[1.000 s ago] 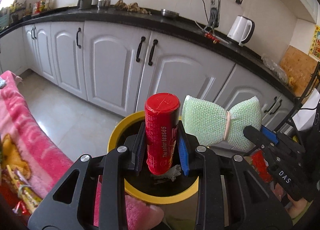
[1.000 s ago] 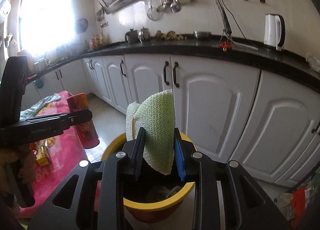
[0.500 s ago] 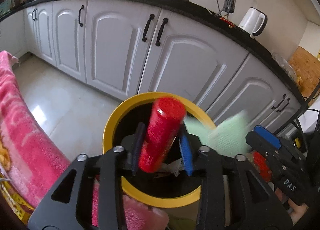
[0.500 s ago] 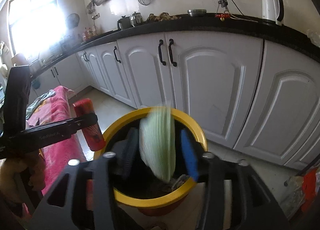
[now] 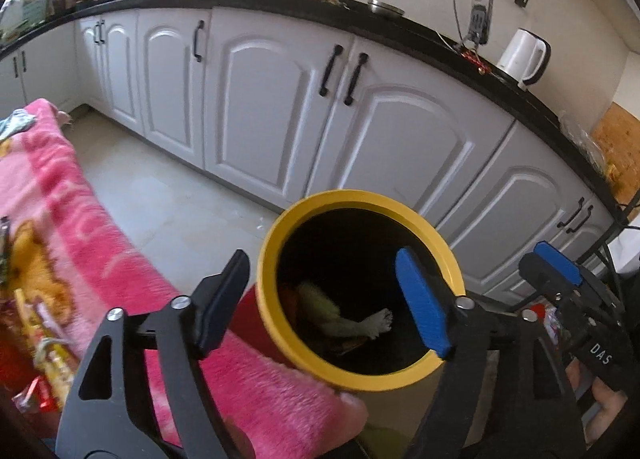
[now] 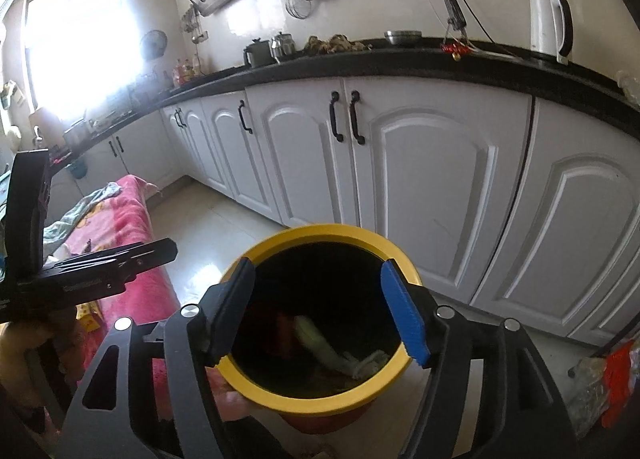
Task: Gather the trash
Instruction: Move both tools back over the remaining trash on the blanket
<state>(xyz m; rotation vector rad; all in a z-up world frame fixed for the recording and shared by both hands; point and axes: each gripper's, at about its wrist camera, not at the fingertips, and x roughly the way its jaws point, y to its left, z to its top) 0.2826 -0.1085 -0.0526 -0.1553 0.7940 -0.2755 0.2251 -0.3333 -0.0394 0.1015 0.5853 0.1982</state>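
A yellow-rimmed bin [image 5: 304,207] stands on the floor below both grippers; it also shows in the right wrist view [image 6: 320,232]. Inside lie the green sponge [image 5: 320,301], the red can [image 6: 285,329] and other trash. The sponge also shows in the right wrist view [image 6: 316,339]. My left gripper [image 5: 322,303] is open and empty above the bin's mouth. My right gripper [image 6: 320,313] is open and empty above the bin too. The right gripper shows at the right edge of the left wrist view [image 5: 560,271].
A pink blanket [image 5: 72,227] with wrappers [image 5: 48,363] on it lies to the left, touching the bin. White cabinets [image 5: 272,107] under a black counter run behind. A kettle [image 5: 522,55] stands on the counter. Bags [image 6: 600,383] lie at the right.
Both grippers opened. The red can dropped from the left one and the green sponge from the right one into the bin.
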